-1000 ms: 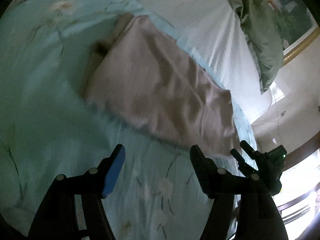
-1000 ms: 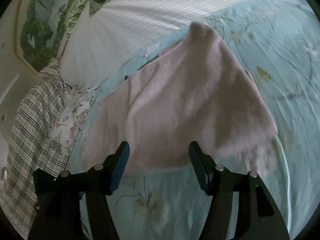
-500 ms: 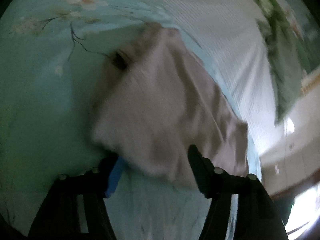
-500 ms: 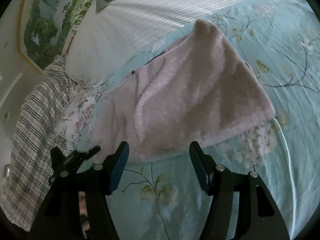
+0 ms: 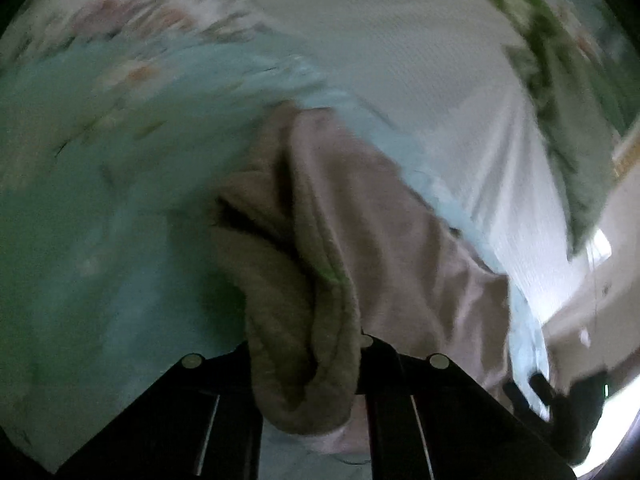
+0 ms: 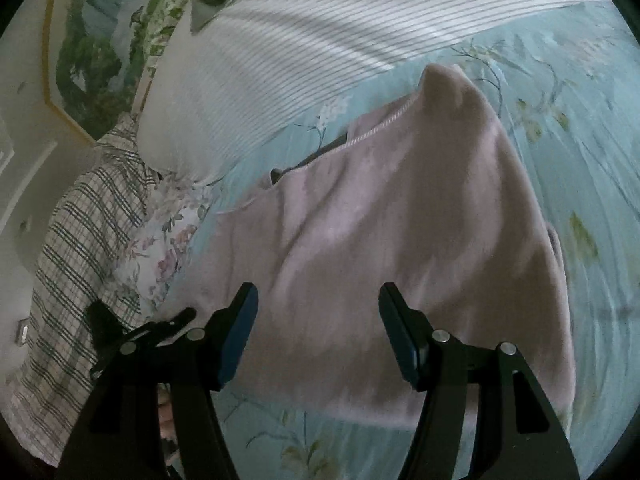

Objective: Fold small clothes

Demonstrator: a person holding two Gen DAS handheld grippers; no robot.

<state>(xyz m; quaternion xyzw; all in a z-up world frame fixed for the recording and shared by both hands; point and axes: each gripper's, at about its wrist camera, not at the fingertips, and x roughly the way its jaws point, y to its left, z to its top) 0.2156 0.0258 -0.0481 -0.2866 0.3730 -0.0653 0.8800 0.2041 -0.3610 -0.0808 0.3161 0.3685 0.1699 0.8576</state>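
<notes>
A pale pink fleece garment point(image 6: 384, 240) lies folded on the light blue floral bedspread point(image 6: 580, 128). In the left wrist view the garment point(image 5: 380, 240) is bunched at its near edge, and my left gripper point(image 5: 306, 360) is shut on that thick folded edge, which hides the fingertips. My right gripper point(image 6: 318, 332) is open and empty, and it hovers over the garment's near edge. The left gripper also shows in the right wrist view point(image 6: 136, 332) at the lower left, beside the garment.
A white striped sheet point(image 6: 320, 40) covers the bed beyond the bedspread. A plaid cloth point(image 6: 80, 240) and a floral cloth point(image 6: 168, 240) lie at the left. A green pillow point(image 5: 576, 152) and a framed picture point(image 6: 92, 40) are at the headboard end.
My left gripper moved forward to the garment's near edge and shut on it, bunching the fabric. My right gripper moved closer over the garment and stayed open.
</notes>
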